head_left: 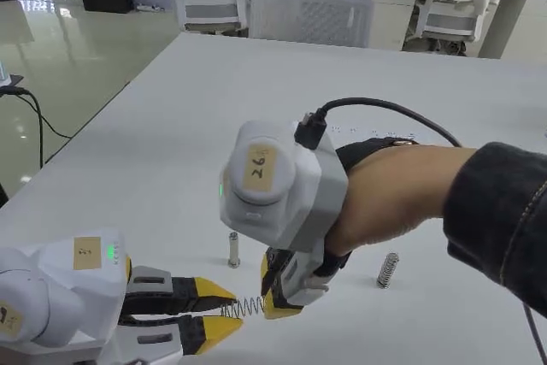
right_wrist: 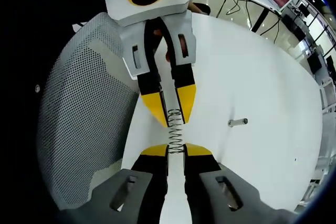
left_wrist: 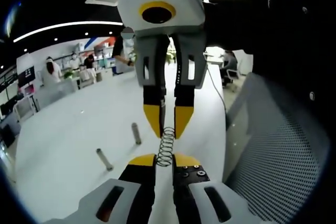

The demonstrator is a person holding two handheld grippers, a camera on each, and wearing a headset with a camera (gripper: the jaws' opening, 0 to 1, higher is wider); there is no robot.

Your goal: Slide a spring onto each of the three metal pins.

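spring [head_left: 248,305] between left tool [head_left: 231,309], right tool [head_left: 279,300]

The right gripper [head_left: 275,297] is white plastic, marked with a yellow sticker [head_left: 261,168] reading 26, and a black cable [head_left: 385,108] is plugged into it. The left gripper [head_left: 232,309] is white too, with a green light [head_left: 111,253]. Black fingers [head_left: 175,295] with yellow tips are seen on both. A dark denim sleeve [head_left: 500,220] is worn.

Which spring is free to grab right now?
The loose spring, alone on the table beside the person's wrist. The held spring is pinched between the left gripper and the right gripper.
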